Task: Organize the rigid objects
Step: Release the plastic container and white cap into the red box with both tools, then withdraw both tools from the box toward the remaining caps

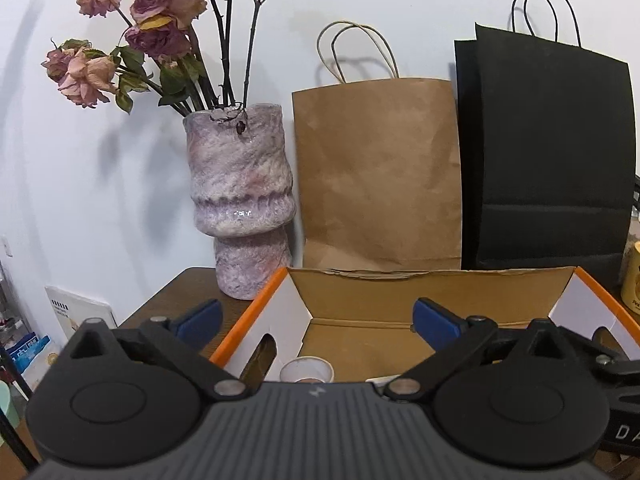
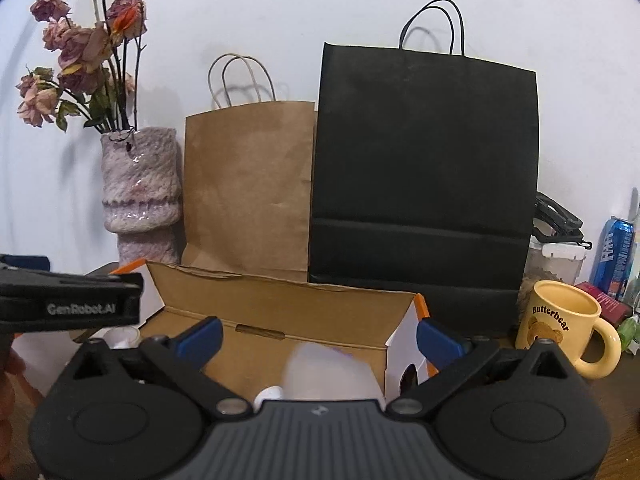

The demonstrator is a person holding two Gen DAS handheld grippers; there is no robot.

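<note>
inside, orange-edged cardboard box (image 1: 384, 292) open, white cup (image 1: 307, 369)

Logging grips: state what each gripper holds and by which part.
Nothing is held. The left gripper and right gripper both stand open over the box, pads touching nothing.

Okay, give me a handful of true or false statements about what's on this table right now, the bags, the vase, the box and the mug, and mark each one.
1. The black paper bag stands taller than the brown paper bag. True.
2. The vase holds fresh green tulips. False: it holds dried pinkish roses.
3. The cardboard box is open. True.
4. The yellow mug sits inside the box. False: it stands on the table, right of the box.
5. The right claw stands open. True.
</note>
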